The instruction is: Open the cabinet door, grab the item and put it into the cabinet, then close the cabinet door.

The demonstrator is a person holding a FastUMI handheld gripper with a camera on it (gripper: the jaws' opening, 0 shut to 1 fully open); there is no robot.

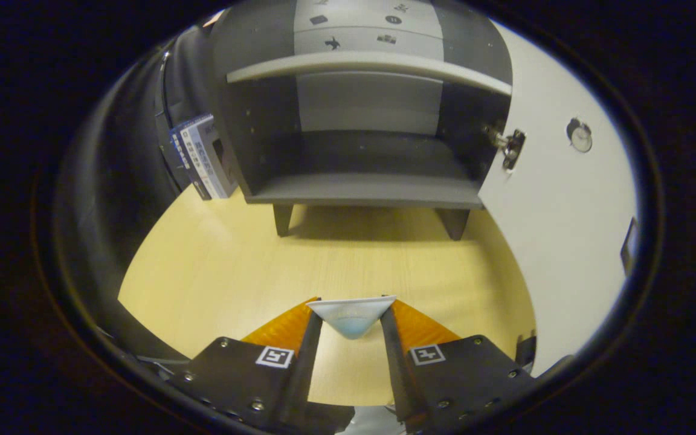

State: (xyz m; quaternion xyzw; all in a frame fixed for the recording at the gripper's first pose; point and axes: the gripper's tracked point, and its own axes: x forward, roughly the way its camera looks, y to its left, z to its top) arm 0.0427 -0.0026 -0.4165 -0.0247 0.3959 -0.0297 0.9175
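Pale yellow wood-grain tabletop (215, 266), smooth and matte, with faint straight grain lines; dark booth wall at the left. On the table stands a small dark grey cabinet (366, 151) on short tapered legs; 2 of them (282, 219) show under the front edge. Its white door (556, 229) is swung fully open to the right, a flat, smooth panel. Near the door's inner edge sits a metal hinge (508, 145), and further out a round cap fitting (579, 135) is set into the panel. Inside, 1 light grey shelf (372, 63) with a rounded front edge spans the upper part; the lower compartment has a flat dark floor and a lighter grey back panel. Small dark printed shapes mark the back panel above the shelf. Left of the cabinet, touching or just beside its side wall, a box (200, 154) with a blue and white printed face stands tilted. The gripper (351, 319) is well short of the cabinet, above the table. Its 2 fingers are closed on the item (351, 315), a white object with a pale blue rounded underside, showing as a downward-pointing wedge with a flat top edge. Both finger faces press its slanted sides, so it sits held between the tips. Each finger carries ribbed pads and 1 square black-and-white marker (275, 356) on its dark base plate.
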